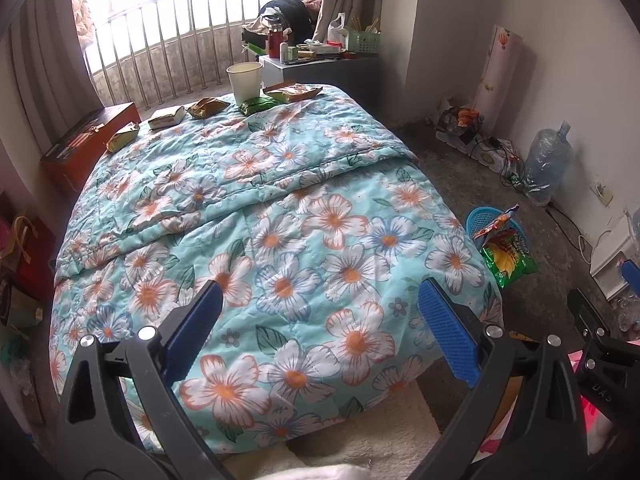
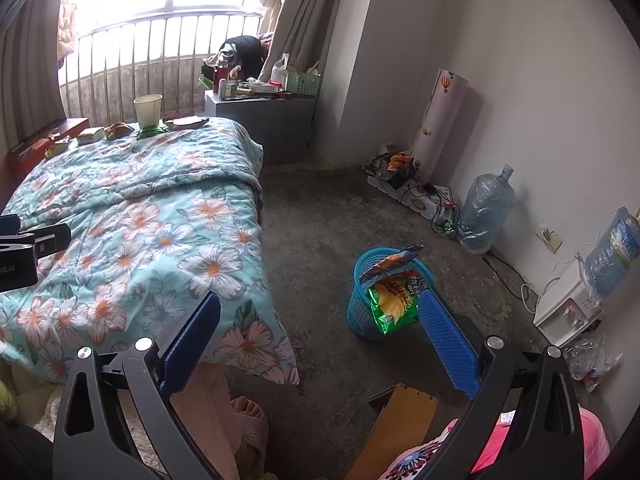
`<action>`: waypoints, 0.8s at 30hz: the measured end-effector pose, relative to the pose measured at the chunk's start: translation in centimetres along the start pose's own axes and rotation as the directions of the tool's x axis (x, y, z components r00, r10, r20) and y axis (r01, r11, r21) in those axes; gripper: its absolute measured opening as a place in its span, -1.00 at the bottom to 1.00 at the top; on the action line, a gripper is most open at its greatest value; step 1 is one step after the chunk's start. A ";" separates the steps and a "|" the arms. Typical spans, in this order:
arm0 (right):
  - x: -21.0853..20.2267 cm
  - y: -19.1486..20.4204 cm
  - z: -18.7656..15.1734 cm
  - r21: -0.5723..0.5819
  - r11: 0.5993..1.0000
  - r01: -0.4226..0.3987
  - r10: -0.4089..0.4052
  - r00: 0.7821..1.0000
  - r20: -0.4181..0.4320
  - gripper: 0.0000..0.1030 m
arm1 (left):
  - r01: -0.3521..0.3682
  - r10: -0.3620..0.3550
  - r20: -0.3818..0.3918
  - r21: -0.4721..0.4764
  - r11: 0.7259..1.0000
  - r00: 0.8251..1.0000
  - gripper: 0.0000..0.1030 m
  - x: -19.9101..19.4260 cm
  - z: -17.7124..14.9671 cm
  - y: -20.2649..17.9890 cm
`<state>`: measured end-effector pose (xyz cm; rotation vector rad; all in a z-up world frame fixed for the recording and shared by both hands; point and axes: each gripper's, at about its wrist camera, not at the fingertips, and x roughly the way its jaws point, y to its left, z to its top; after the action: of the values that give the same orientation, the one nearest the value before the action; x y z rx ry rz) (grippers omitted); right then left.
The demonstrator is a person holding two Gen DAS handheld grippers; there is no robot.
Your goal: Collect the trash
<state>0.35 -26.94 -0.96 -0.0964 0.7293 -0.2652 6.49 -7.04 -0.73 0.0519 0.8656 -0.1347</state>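
- A bedroom: a bed under a floral quilt (image 1: 280, 208) fills the left wrist view, grey bare floor (image 2: 320, 216) lies to its right, and a barred window (image 1: 168, 20) glows in the upper left of both frames.
- The left gripper (image 1: 320, 312) hangs over the near end of the quilt, its blue pads spread wide with nothing between them, pointing up the frame along the bed.
- The right gripper (image 2: 320, 320) is held over the floor just off the bed's near corner, pads likewise spread and empty; the left gripper's black body shows at this view's left edge.
- Between the bed edge and the wall stands a blue basket (image 2: 362, 304), open end up, with snack bags (image 2: 394, 300) sticking out and spilling over its rim; it sits right of centre, the right pad overlapping it in the picture.
- Open floor runs from the basket toward a grey cabinet (image 2: 260, 128) in the upper middle.
- At the bed's far edge, a row of crumpled wrappers (image 1: 206, 108) lies flat across the quilt, running left to right, with a paper cup (image 1: 245, 76) upright among them.
- A water jug (image 2: 486, 212) stands by the right wall.
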 end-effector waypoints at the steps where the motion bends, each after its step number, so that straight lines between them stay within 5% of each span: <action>1: 0.0 0.0 0.0 0.001 1.000 -0.001 0.001 1.000 0.000 0.87 | 0.000 0.000 0.000 0.000 1.000 1.000 0.83 0.0 0.0 0.0; 24: -0.1 0.2 0.1 0.002 1.000 -0.006 0.006 1.000 0.003 0.87 | 0.000 0.000 0.000 -0.001 1.000 1.000 0.83 0.0 0.0 0.0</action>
<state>0.38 -26.75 -0.87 -0.0927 0.7264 -0.2595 6.54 -7.07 -0.72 0.0509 0.8661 -0.1337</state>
